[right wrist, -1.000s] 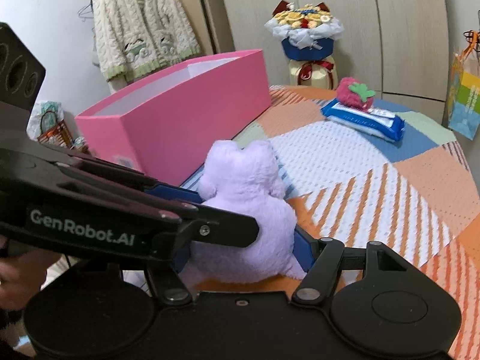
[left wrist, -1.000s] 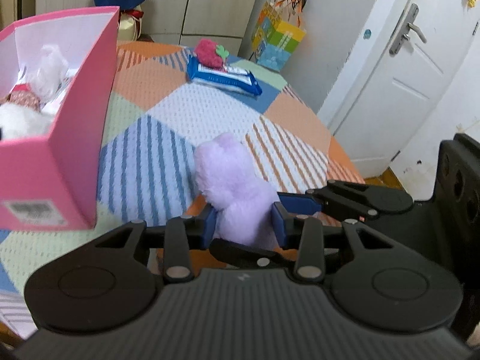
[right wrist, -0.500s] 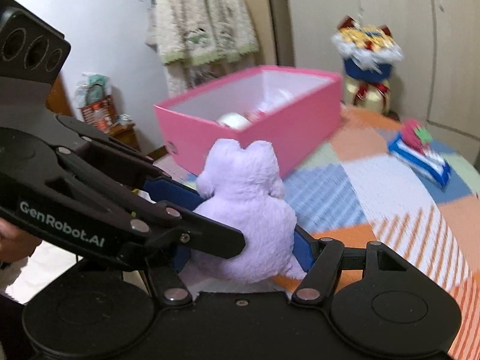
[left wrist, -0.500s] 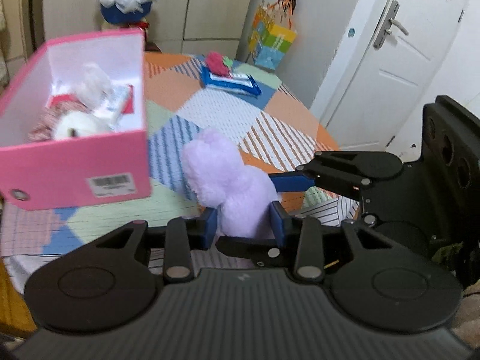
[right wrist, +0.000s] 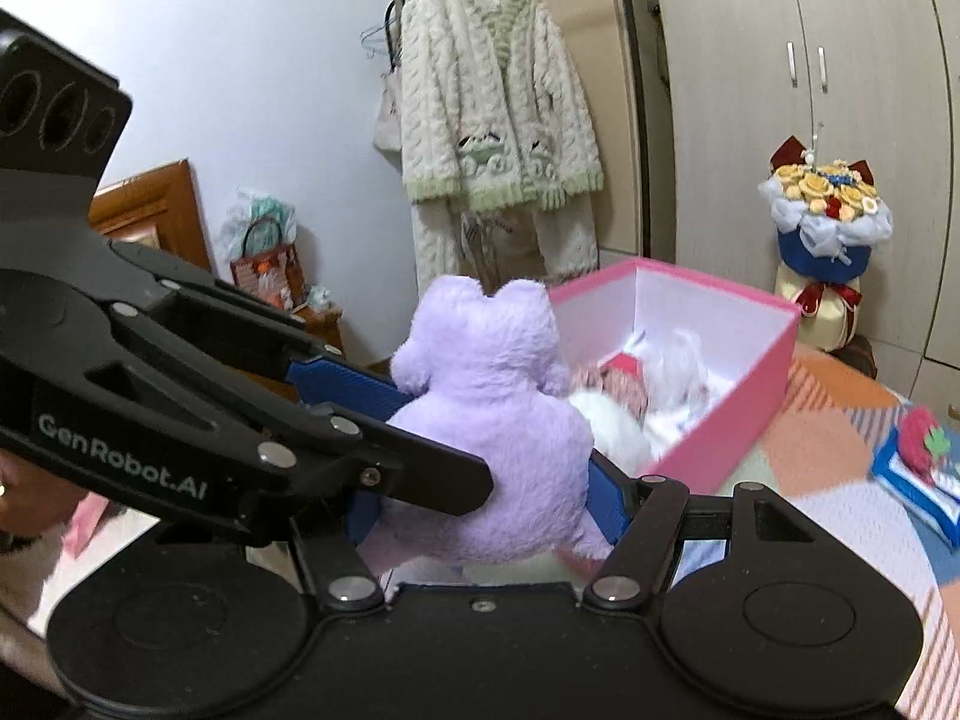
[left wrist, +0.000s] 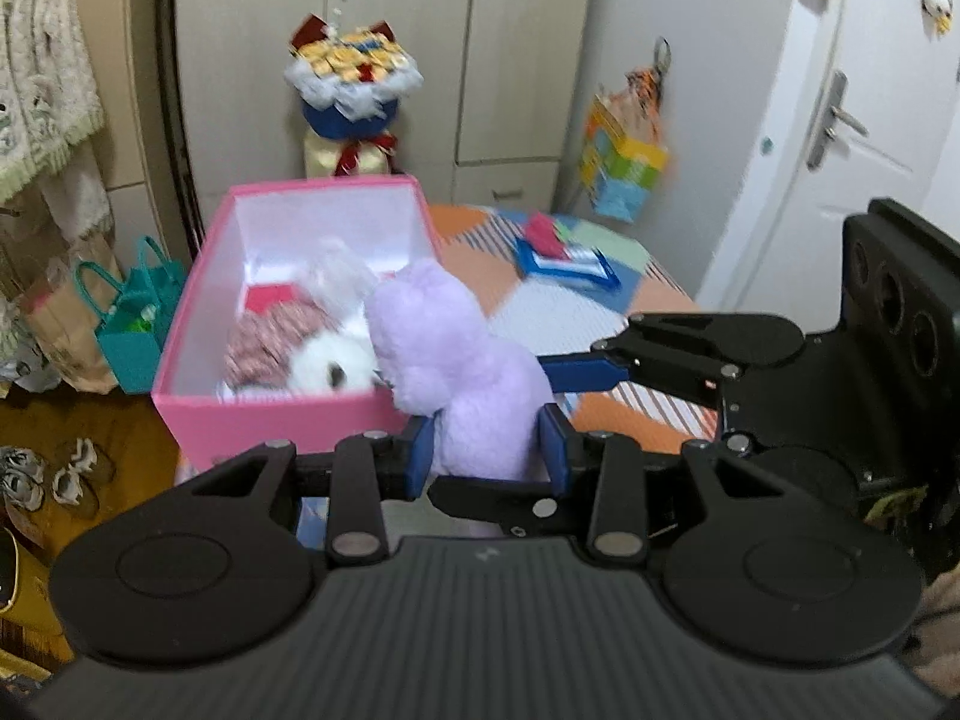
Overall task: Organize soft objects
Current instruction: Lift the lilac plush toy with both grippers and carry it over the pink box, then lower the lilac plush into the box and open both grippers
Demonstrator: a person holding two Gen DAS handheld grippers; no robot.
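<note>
A purple plush toy hangs in the air over the near right corner of the pink box. My left gripper is shut on its lower body, blue pads pressing both sides. My right gripper is shut on the same toy from the other direction; one of its blue fingers reaches in from the right in the left wrist view. The open box holds a white plush and a red-patterned soft item. A red strawberry plush lies on a blue packet farther along the table.
The patchwork tablecloth covers the table. A bouquet stands behind the box against wardrobe doors. A knitted cardigan hangs on a rack. Teal bags and shoes sit on the floor left of the table. A white door is at right.
Both grippers have risen with the purple plush, lifting it off the tablecloth and carrying it toward the pink box. The box's inside now shows from above.
</note>
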